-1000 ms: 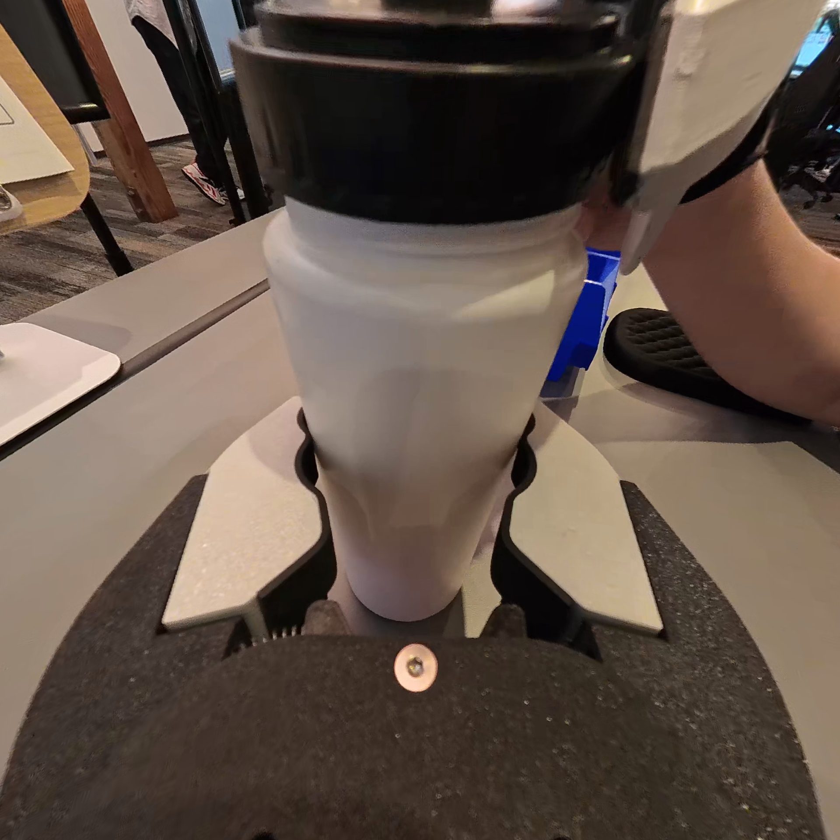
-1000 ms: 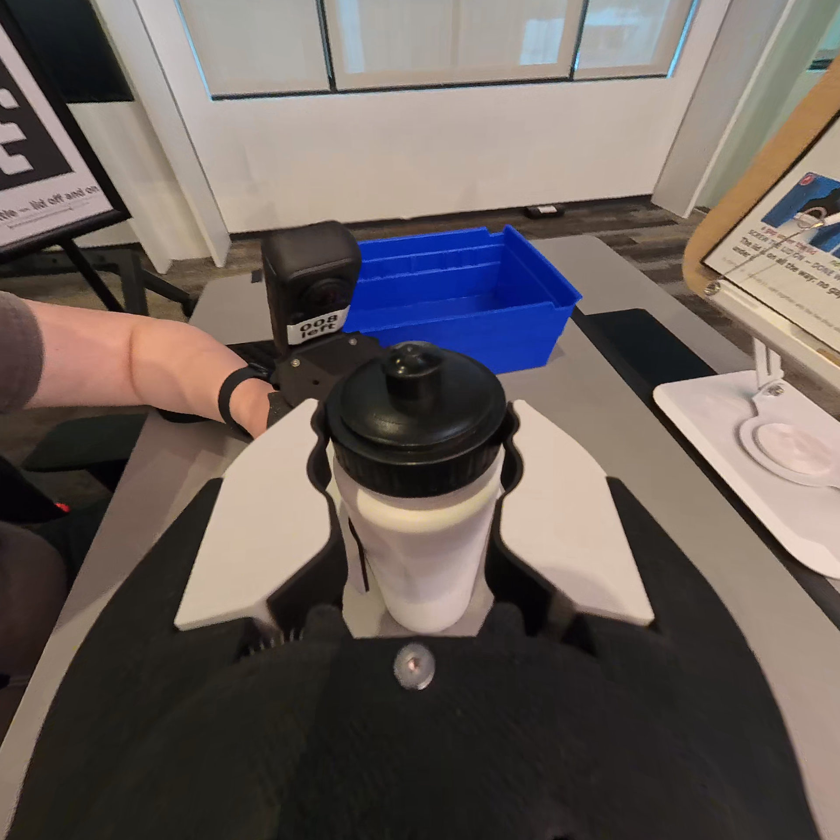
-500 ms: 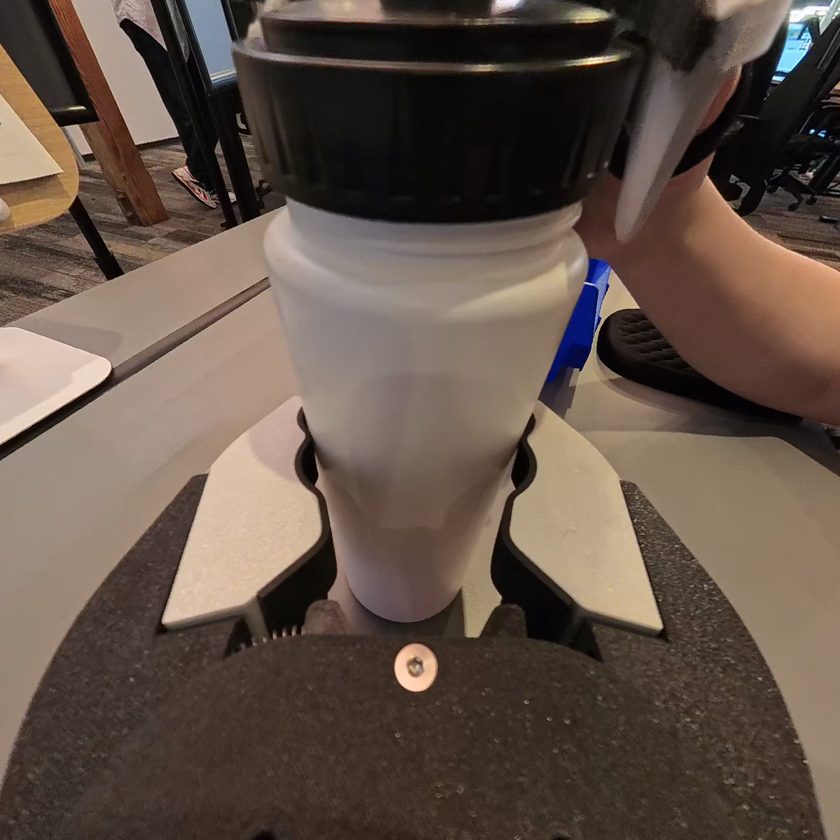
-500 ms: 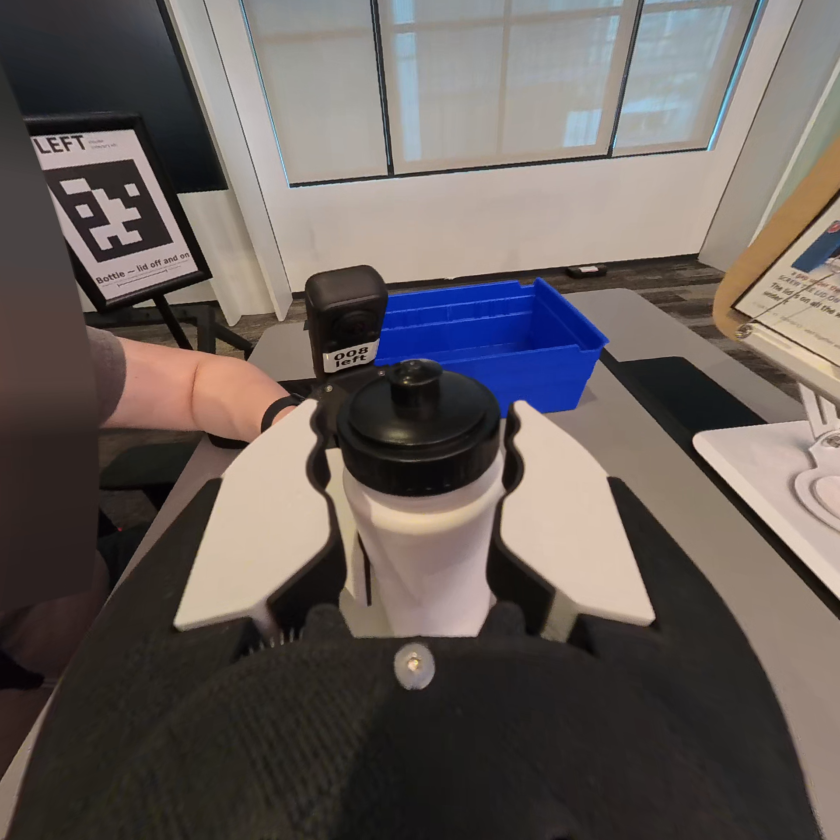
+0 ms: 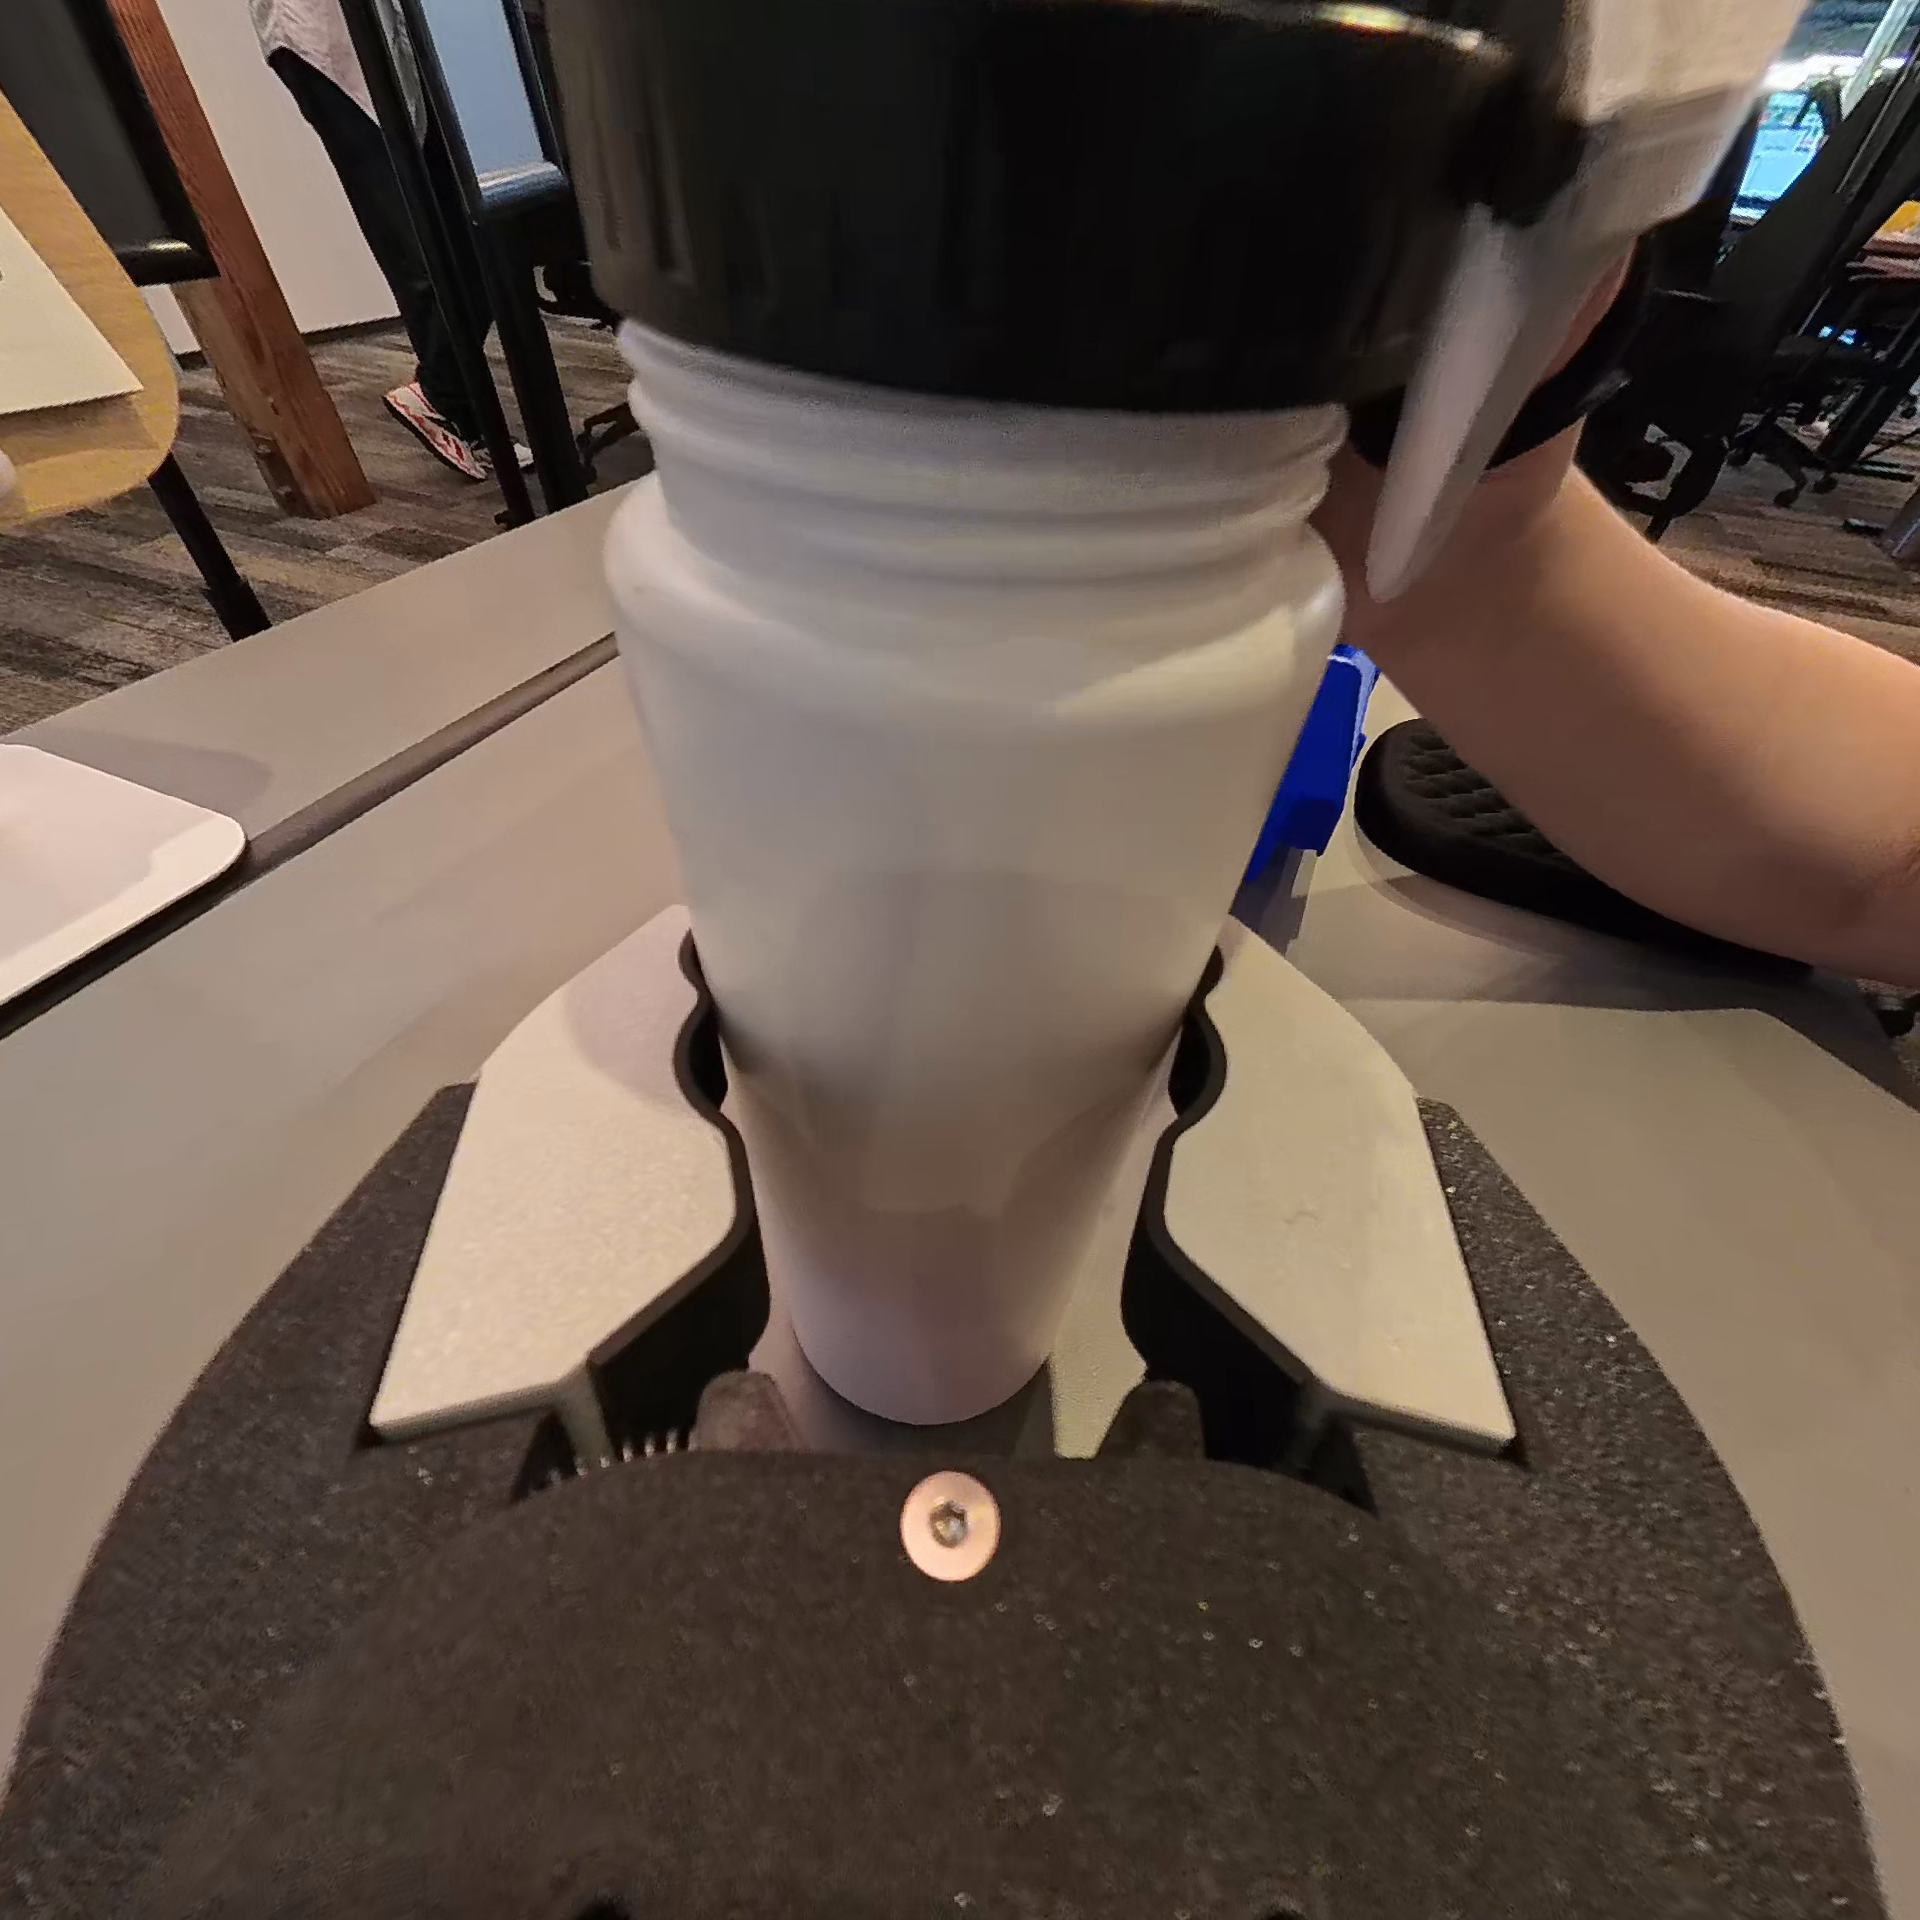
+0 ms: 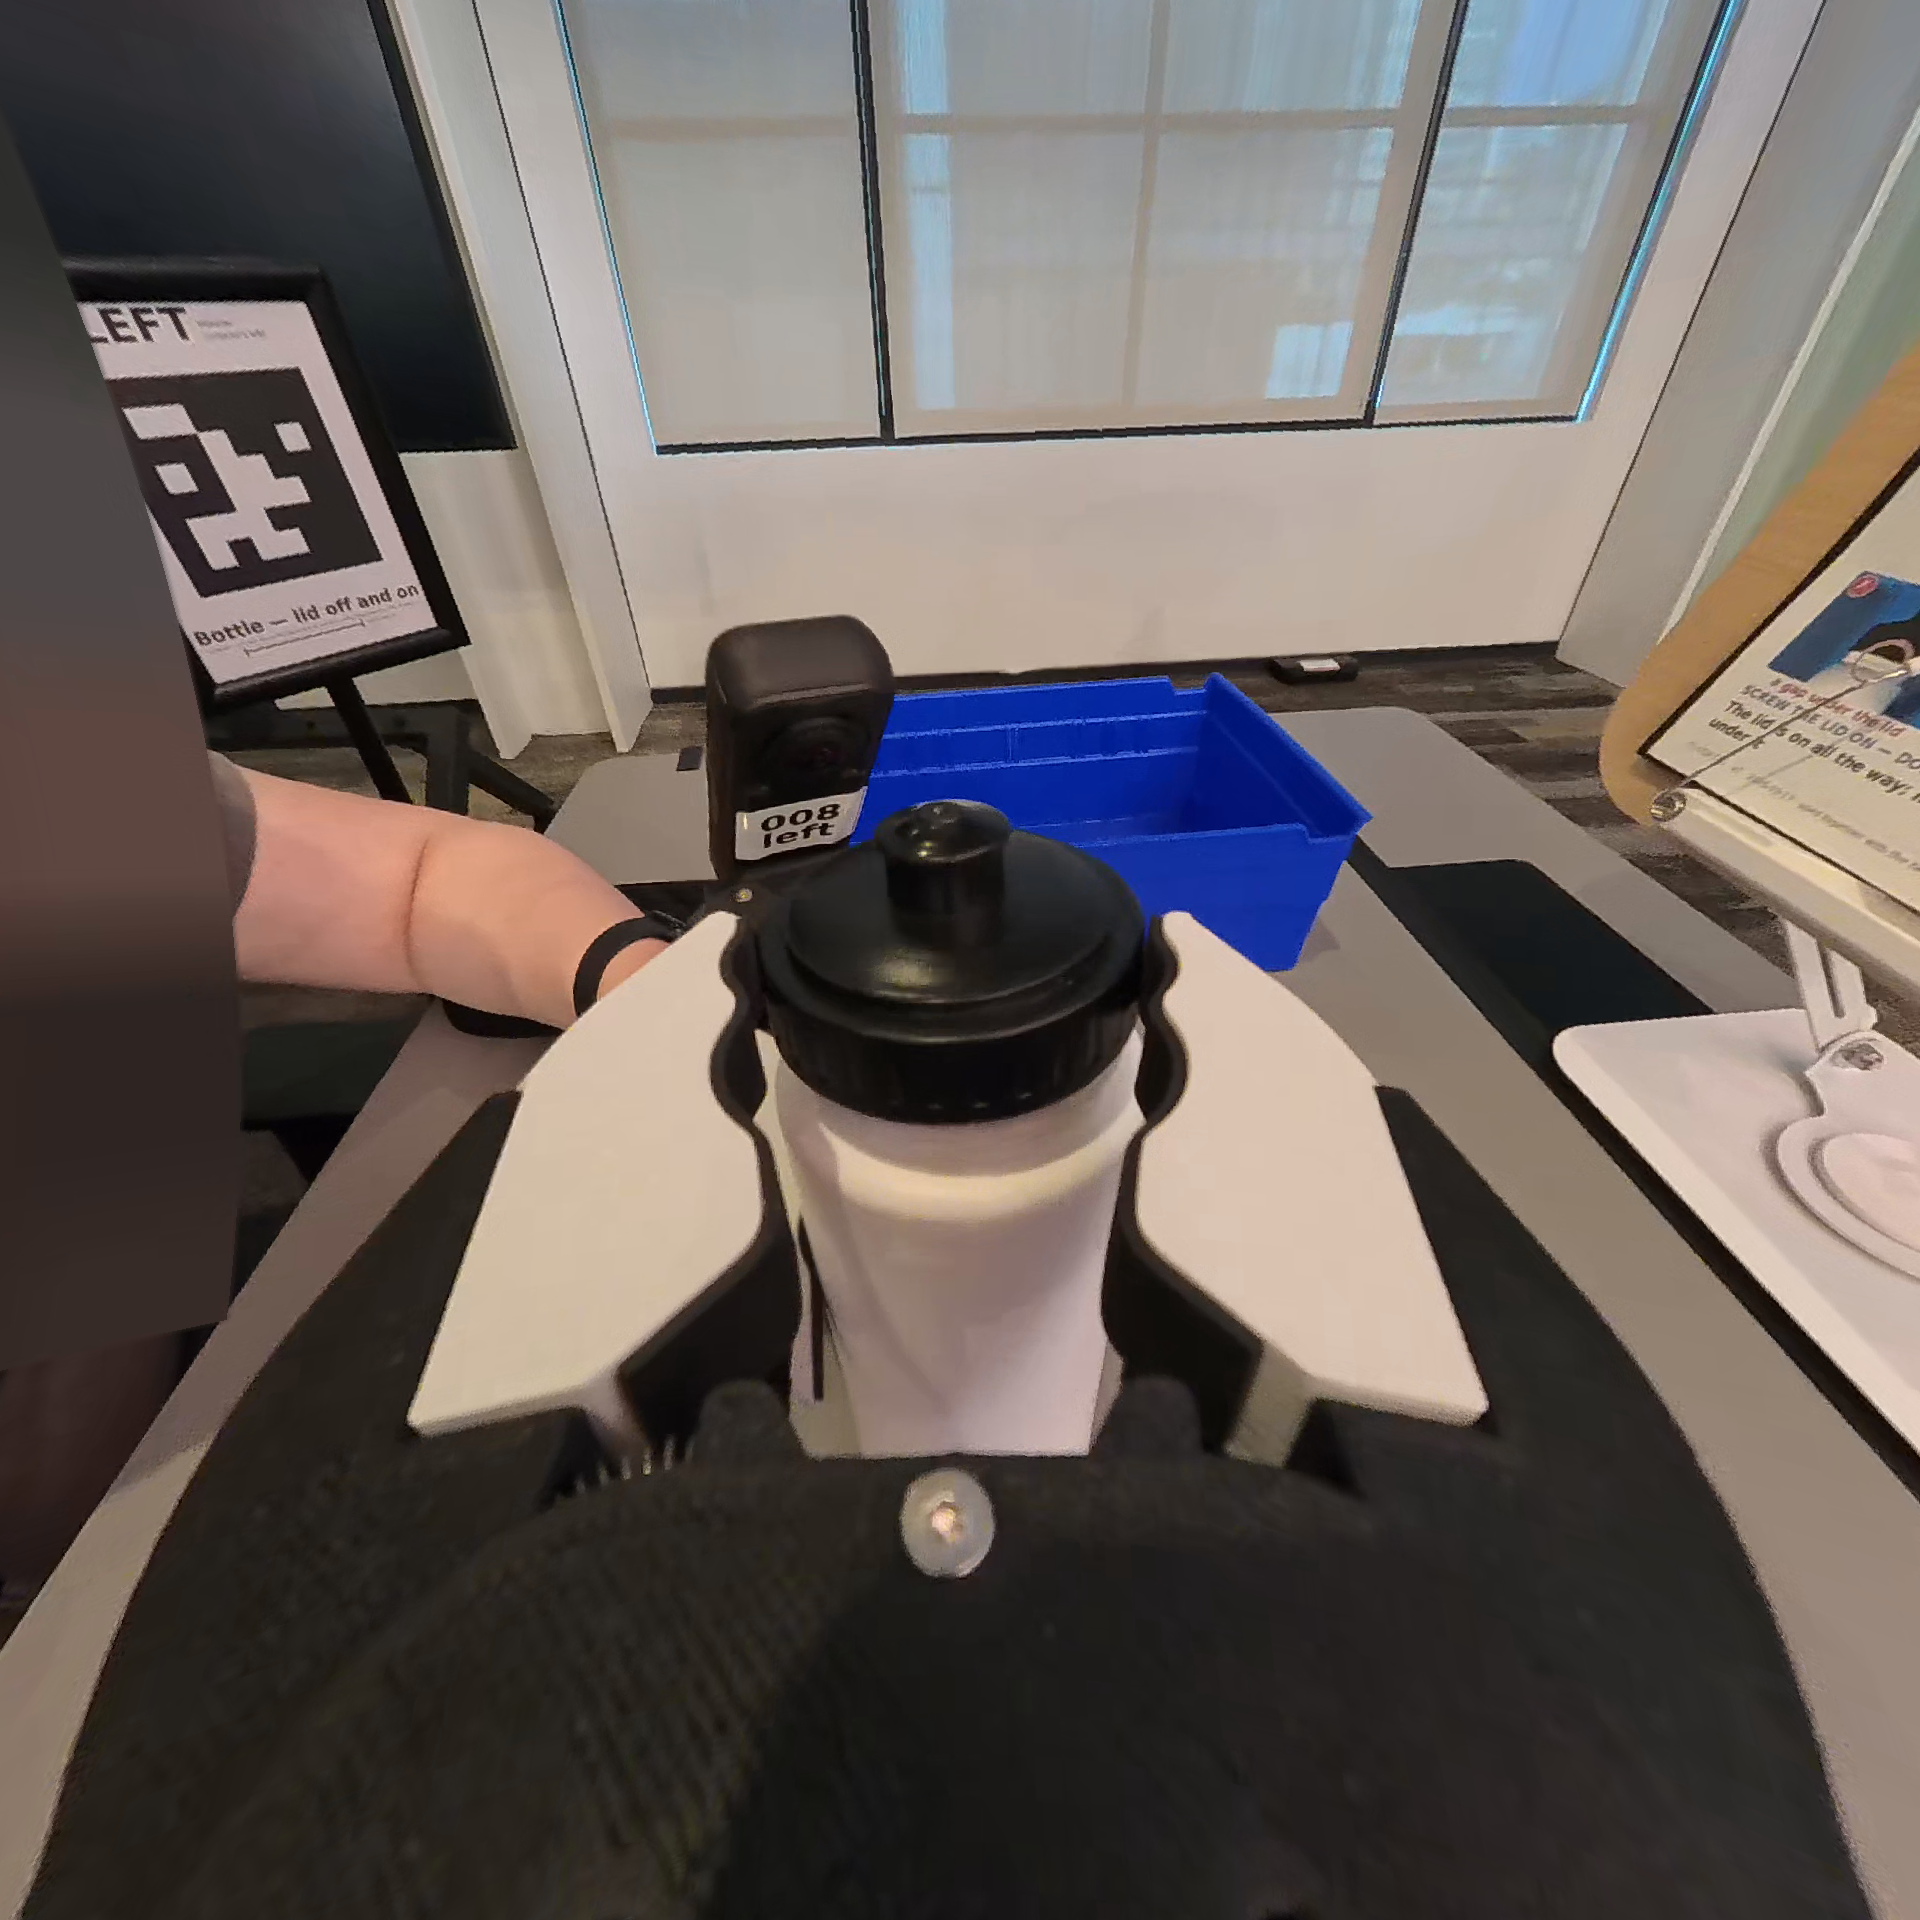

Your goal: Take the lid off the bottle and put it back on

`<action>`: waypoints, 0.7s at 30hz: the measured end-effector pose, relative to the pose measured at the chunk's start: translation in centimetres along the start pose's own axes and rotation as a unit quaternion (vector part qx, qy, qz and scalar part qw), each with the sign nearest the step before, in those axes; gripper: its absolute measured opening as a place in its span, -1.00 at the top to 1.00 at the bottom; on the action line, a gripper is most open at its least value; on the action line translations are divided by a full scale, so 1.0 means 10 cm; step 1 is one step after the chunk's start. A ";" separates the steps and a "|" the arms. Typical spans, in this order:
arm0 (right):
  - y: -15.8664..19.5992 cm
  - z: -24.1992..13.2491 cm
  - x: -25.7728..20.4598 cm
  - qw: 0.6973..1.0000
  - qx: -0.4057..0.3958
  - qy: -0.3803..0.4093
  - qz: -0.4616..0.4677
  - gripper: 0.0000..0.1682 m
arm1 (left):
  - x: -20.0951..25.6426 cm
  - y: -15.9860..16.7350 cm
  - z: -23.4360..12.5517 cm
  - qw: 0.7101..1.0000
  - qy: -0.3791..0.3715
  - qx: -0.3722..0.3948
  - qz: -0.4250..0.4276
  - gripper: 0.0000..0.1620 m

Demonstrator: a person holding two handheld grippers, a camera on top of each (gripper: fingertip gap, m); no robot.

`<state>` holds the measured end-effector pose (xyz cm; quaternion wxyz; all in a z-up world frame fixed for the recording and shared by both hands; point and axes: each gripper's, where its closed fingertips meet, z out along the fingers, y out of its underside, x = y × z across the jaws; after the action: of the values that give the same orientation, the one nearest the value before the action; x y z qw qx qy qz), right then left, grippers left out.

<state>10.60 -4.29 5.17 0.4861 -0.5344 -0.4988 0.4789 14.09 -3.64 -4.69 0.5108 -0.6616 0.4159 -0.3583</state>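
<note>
A white bottle (image 5: 966,831) stands upright on the grey table (image 5: 312,935). My left gripper (image 5: 951,977) is shut on its lower body. Its black lid (image 5: 1018,187) with a spout sits raised on the neck, and the white screw threads (image 5: 977,457) show beneath it. In the right wrist view my right gripper (image 6: 951,956) is shut on the lid (image 6: 951,997) from both sides, with the bottle (image 6: 956,1278) below. One white finger (image 5: 1455,416) of the right gripper shows beside the lid in the left wrist view.
A blue bin (image 6: 1122,790) stands on the table behind the bottle. A white stand base (image 6: 1714,1143) with an instruction board is at the right. A black pad (image 5: 1455,821) lies under the person's forearm. A framed sign (image 6: 249,488) stands off the table at the left.
The lid has turned and risen on the neck, so the white threads now show under it. The right gripper has tilted up with it. The left gripper has kept hold of the bottle.
</note>
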 end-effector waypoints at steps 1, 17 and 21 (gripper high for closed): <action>0.02 0.00 0.00 1.000 -0.002 -0.004 0.004 0.15 | 0.00 0.00 0.00 1.000 0.000 0.000 0.001 -0.06; 0.05 -0.01 -0.02 1.000 -0.026 -0.004 0.002 0.14 | 0.02 0.00 0.00 1.000 -0.003 -0.003 0.006 -0.06; 0.06 0.01 0.00 0.999 -0.024 0.007 0.020 0.15 | 0.00 0.00 0.00 1.000 -0.017 -0.002 0.002 -0.06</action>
<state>10.56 -4.28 4.56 0.4668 -0.5589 -0.4959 0.4731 14.05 -3.63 -4.73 0.5171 -0.6675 0.4095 -0.3455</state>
